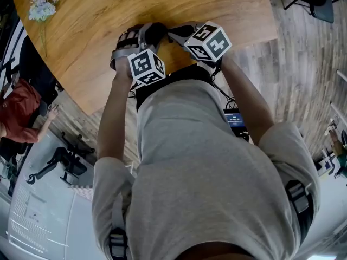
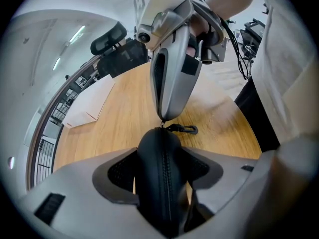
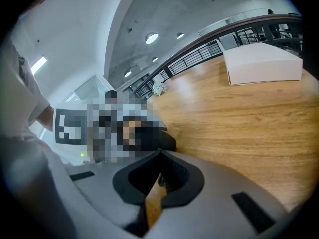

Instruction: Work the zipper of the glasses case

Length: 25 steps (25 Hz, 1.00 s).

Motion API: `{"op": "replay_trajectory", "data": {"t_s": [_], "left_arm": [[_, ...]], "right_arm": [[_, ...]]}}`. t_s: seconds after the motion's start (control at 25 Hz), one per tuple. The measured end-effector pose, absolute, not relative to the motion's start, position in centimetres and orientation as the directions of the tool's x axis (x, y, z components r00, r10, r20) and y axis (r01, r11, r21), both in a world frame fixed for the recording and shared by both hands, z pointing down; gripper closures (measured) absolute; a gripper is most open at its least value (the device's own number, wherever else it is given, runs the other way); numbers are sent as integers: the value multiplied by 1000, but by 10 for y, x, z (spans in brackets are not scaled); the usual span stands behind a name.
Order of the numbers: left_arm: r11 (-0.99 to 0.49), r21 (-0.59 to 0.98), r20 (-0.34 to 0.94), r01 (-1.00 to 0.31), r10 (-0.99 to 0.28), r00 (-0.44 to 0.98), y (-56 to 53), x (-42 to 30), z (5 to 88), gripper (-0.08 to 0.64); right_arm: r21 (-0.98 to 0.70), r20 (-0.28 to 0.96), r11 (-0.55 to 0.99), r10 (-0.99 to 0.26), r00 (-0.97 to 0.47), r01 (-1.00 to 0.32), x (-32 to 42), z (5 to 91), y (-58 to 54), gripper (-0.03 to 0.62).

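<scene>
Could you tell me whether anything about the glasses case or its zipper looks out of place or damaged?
Nothing stands out. The glasses case sits squarely between the jaws of the left gripper. Its zipper is straight and closed where visible. The right gripper is pinched on the zipper pull at its top.

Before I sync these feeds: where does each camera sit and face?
Left gripper view: on left tongs, facing glasses case between them, right tongs.
Right gripper view: on right tongs, past shut jaws, facing table, white box.
Head view: on head, facing down; torso, arms, both tongs.
Head and left views share case, table.
</scene>
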<state>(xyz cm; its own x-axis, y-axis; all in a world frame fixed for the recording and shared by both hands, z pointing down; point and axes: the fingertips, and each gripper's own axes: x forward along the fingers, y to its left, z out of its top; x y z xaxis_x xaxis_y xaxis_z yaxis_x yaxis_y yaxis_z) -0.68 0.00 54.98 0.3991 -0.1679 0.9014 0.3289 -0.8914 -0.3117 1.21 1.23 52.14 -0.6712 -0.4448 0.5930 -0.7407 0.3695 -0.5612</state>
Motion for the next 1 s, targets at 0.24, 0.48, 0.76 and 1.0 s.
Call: {"op": "replay_trajectory", "data": {"t_s": [0.24, 0.48, 0.76, 1.0], "left_arm": [[-899, -296, 904, 322, -154, 399, 0, -6, 549, 281], [-904, -274, 909, 327, -133, 394, 0, -4, 546, 282], [-916, -262, 904, 304, -123, 408, -4, -9, 548, 282], [-915, -262, 907, 306, -125, 402, -5, -8, 547, 284]], "right_arm": [[-537, 606, 397, -431, -668, -744, 14, 523, 11, 568], [-539, 610, 393, -427, -668, -744, 17, 526, 10, 568], [-627, 501, 392, -459, -734, -673, 9, 516, 8, 568], [-627, 501, 387, -464, -730, -676, 7, 510, 7, 568]]}}
